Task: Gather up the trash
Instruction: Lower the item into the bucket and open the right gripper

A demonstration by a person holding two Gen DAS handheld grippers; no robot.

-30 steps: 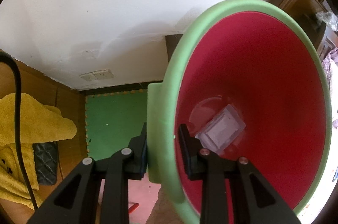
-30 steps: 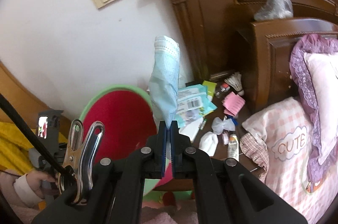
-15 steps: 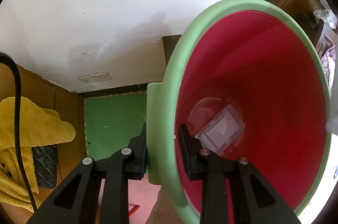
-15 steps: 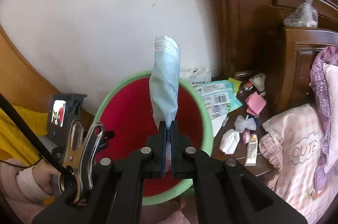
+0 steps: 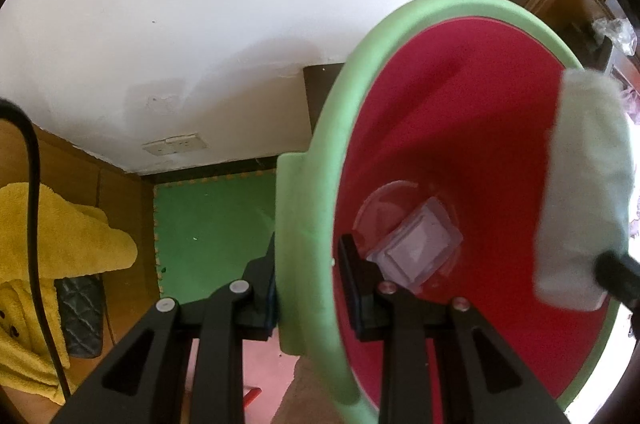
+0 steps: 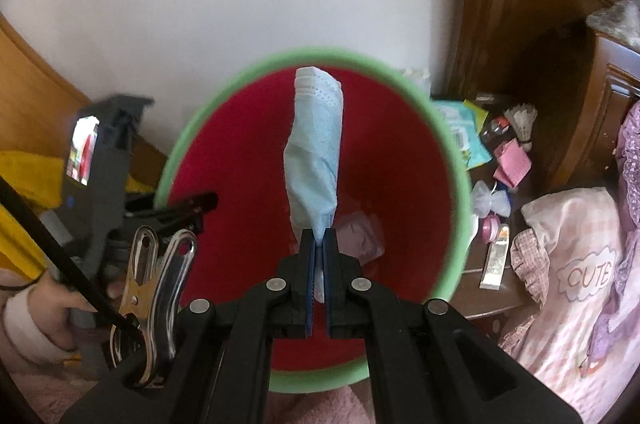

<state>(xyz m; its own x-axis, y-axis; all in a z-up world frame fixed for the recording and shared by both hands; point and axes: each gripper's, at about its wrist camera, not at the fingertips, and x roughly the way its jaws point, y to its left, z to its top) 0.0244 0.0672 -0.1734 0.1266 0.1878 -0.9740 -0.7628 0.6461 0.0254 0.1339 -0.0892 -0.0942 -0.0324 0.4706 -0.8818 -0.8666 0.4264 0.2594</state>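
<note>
- The left gripper is clamping the green rim of the red bin
- The right gripper is pinching a blue face mask over the bin's mouth
- A clear plastic wrapper is lying on the bin's bottom

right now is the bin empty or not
Not empty: a clear plastic pack lies at the bottom of the bin.

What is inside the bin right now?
At the bin's bottom lies one clear plastic tray. The mask held over the opening hides part of the floor in the right view.
</note>
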